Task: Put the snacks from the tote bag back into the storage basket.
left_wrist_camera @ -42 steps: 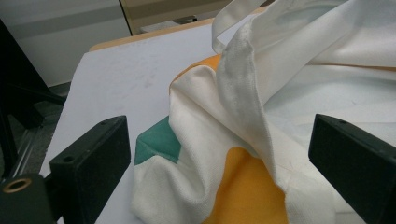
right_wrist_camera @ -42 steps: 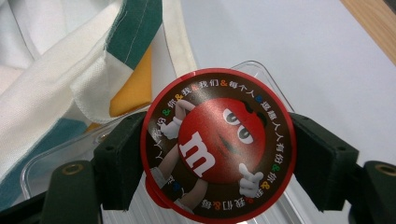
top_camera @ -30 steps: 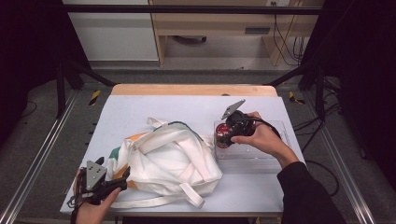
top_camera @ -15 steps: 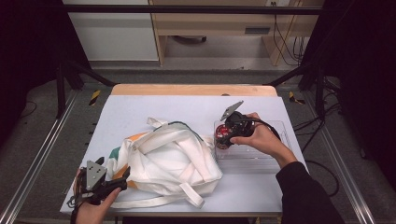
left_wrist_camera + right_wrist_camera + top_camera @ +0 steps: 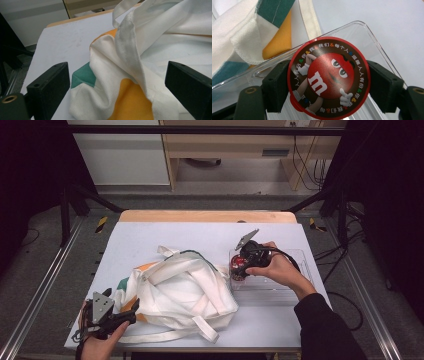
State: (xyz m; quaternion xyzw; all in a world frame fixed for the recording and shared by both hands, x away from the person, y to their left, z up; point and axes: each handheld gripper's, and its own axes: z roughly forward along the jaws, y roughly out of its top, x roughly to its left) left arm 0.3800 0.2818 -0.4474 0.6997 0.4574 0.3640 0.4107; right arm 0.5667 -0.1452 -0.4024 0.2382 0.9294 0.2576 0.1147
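I count one round red candy tub with a cartoon lid, one clear plastic tray, one crumpled white cloth bag with orange and teal patches, and two grippers on the pale surface.

The bag fills the lower middle of the high view, its straps spilling toward the near edge of the surface. The tray sits just right of it, close to the right edge, and one corner of the bag laps against the tray's wall in the upper left of the right gripper view. The far half of the surface, toward the wooden strip at the top, lies bare, and so does the strip at the left beside the bag.

My right gripper stands over the left end of the tray, right of centre in the high view. Its jaws grasp the tub: in the right gripper view the lid sits dead centre between them, a black pad pressed against each side, with the tray underneath.

My left gripper is at the lower left corner, at the bag's near left end. Its jaws are released and spread wide; a fold of the bag lies between them, and I cannot tell whether the pads touch it.
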